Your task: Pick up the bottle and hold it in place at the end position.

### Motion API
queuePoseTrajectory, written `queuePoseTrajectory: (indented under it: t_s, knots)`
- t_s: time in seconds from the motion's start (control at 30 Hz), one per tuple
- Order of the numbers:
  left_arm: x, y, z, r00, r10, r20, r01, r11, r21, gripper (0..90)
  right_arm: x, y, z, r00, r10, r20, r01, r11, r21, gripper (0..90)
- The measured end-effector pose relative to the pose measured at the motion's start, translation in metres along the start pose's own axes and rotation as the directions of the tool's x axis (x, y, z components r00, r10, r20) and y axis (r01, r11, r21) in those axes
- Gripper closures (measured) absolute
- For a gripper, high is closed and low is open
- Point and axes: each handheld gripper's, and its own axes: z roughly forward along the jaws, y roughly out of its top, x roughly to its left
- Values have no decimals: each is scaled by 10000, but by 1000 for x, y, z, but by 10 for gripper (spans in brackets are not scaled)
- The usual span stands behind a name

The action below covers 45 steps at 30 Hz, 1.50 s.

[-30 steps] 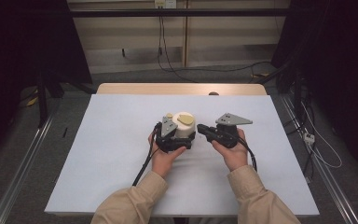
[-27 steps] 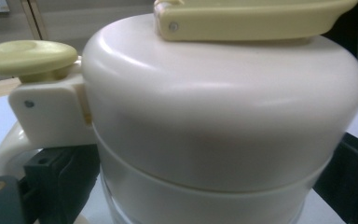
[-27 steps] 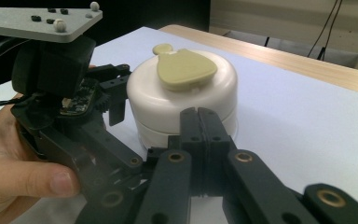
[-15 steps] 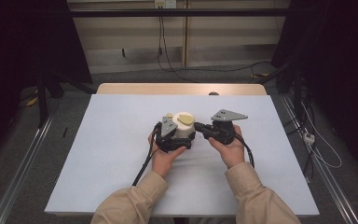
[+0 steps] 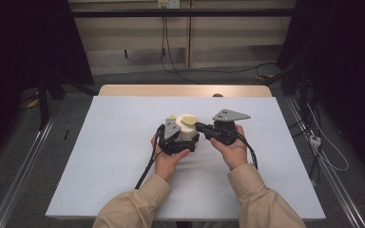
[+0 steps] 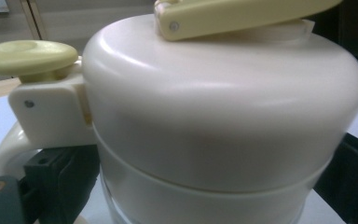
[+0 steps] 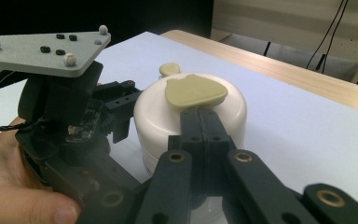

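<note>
A cream-white round container (image 5: 187, 130) stands mid-table, with a pale yellow flap (image 5: 188, 121) on its lid and a yellow knob (image 5: 172, 117) at its far left side. My left gripper (image 5: 185, 138) is shut on the container (image 6: 223, 107), one black jaw on each side of its lower body. The flap (image 6: 242, 14) and knob (image 6: 28, 56) show near its top. My right gripper (image 7: 199, 112) comes in from the right, jaws shut together, with the tips at the near edge of the flap (image 7: 195, 91). Whether the tips pinch that edge is hidden.
The white table (image 5: 100, 156) has bare room all round the container. A wooden strip (image 5: 180, 90) runs along its far edge. Cables trail from both grippers toward the person's sleeves (image 5: 256, 204). Dark floor and metal rails (image 5: 24, 166) flank the table.
My right gripper has shifted a little to the left, bringing its shut tips onto the lid's yellow flap. The left gripper and the container have stayed in place.
</note>
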Motion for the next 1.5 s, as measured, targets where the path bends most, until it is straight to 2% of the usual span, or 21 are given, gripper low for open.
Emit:
queuePoseTrajectory:
  t_s: [0.47, 0.9, 1.07, 1.3, 1.5]
  knots:
    - [0, 0, 0, 10000, 10, -16, -10, 10000, 6, 46, 2, 9, 2, 10000, -25, -10, 25, 9999, -133, 900]
    - [0, 0, 0, 10000, -3, 10, 3, 10000, 29, 47, 9, 16, 10, 9993, -359, -111, 358, 9993, -110, 900]
    - [0, 0, 0, 10000, 26, 10, -26, 10000, 35, 47, 7, 17, 10, 9995, -320, -15, 320, 9993, -194, 900]
    - [0, 0, 0, 10000, 63, 2, -63, 10000, 32, 47, 8, 18, 12, 9996, -240, -114, 237, 9994, -266, 900]
    - [0, 0, 0, 10000, 32, -7, -32, 10000, 30, 47, 9, 22, 14, 9994, -335, -116, 332, 9990, -287, 900]
